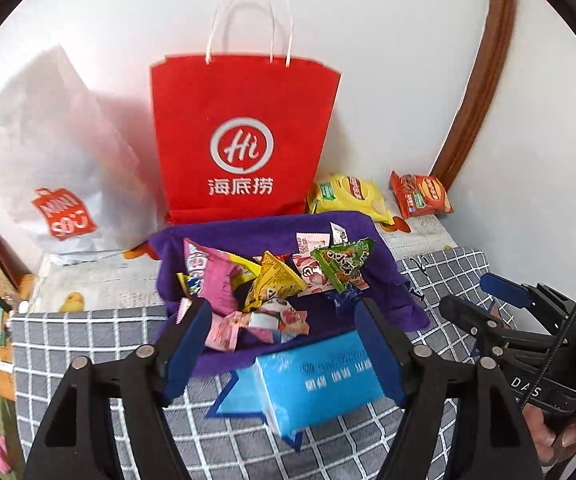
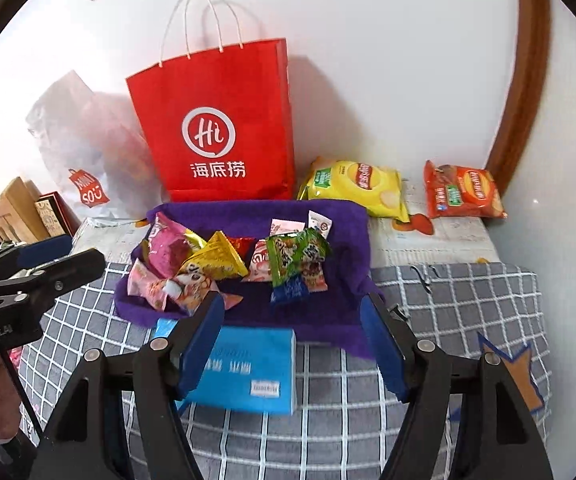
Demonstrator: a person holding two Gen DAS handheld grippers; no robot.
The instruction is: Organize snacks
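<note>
A purple cloth (image 1: 256,232) (image 2: 248,212) lies on the checked surface with several small snack packets on it: pink (image 1: 212,280) (image 2: 164,248), yellow (image 1: 272,284) (image 2: 218,260), green (image 1: 341,260) (image 2: 295,254). A yellow chip bag (image 1: 347,196) (image 2: 359,186) and a red chip bag (image 1: 421,194) (image 2: 463,192) lie at the back right. My left gripper (image 1: 284,328) is open and empty, above the cloth's near edge. It also shows in the right wrist view (image 2: 54,260). My right gripper (image 2: 291,328) is open and empty, and shows in the left wrist view (image 1: 483,296).
A red paper bag (image 1: 244,136) (image 2: 220,120) stands against the wall behind the cloth. A white plastic bag (image 1: 60,160) (image 2: 84,148) sits to its left. A blue tissue pack (image 1: 319,380) (image 2: 252,372) lies near my grippers. A brown wooden frame (image 1: 475,72) curves along the right.
</note>
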